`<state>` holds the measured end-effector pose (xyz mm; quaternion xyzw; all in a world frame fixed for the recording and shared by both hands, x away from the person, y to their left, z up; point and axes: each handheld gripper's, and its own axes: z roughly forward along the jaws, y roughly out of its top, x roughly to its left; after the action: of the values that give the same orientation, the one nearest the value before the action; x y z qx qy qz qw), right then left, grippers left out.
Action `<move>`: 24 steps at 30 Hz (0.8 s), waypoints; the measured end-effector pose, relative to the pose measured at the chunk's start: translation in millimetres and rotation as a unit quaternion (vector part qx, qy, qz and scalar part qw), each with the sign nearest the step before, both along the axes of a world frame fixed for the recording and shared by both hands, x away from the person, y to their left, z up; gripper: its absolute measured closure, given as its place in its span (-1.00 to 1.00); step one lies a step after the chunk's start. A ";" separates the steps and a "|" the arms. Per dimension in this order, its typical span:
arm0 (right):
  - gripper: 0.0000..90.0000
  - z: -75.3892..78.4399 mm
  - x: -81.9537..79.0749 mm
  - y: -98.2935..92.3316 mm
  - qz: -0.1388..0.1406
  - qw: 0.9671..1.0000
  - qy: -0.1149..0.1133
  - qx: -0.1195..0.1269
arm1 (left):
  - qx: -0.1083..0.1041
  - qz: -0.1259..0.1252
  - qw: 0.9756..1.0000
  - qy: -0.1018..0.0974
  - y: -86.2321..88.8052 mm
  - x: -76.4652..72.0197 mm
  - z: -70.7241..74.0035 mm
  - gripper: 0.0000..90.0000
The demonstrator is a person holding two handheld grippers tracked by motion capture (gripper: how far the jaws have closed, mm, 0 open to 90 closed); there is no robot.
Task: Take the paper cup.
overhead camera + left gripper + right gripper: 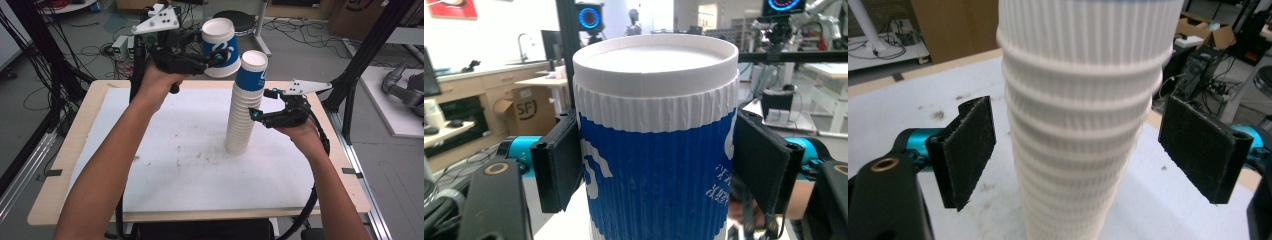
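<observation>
Blue-and-white ribbed paper cup (pixel 220 47) clamped between the jaws of the left gripper (pixel 216 59), lifted clear and tilted, up in the air just left of the stack's top. In the left gripper view, same cup (pixel 656 150) upside down, flat white base uppermost, both black pads pressed against its blue wall, left and right. Nothing visible inside it from this side.

Tall stack of nested white ribbed paper cups (pixel 243 112) upright on the white-covered desk (pixel 165 155), topped by a blue cup with a white rim. Right gripper (pixel 260 104) level with the stack's middle, jaws spread wide to either side. In the right gripper view, stack (pixel 1078 125) centred between the two pads, a clear gap on each side, no contact.
</observation>
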<state>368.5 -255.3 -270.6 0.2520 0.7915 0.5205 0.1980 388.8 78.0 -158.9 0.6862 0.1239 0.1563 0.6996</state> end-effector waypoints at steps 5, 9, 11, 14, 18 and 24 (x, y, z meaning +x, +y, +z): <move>-0.66 -8.0 -7.8 -11.4 0.002 1.000 0.000 -0.006 | 0.002 0.013 1.000 0.018 20.0 0.5 -20.8 -0.42; -0.66 -18.9 -12.5 -24.5 -0.008 1.000 0.006 0.002 | 0.015 0.024 0.999 0.030 35.7 -1.1 -45.7 -0.42; -0.66 -24.8 -14.9 -29.4 -0.014 1.000 0.005 0.000 | 0.017 0.026 0.999 0.037 42.2 -3.0 -60.6 -0.42; -0.66 -36.7 -20.5 -36.9 -0.026 1.000 0.006 -0.005 | 0.020 0.032 0.998 0.046 53.6 -7.6 -89.5 -0.42; -0.66 -50.4 -26.6 -44.5 -0.034 0.999 0.007 0.002 | 0.027 0.042 0.998 0.049 61.8 -11.1 -111.4 -0.42; -0.66 -70.0 -35.7 -49.1 -0.055 0.998 0.004 0.027 | 0.032 0.048 0.997 0.057 67.8 -12.1 -130.9 -0.42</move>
<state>332.9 -304.4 -340.6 0.3023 0.7633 0.5286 0.2158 376.7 145.8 -289.8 0.7091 0.1918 0.1541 0.6608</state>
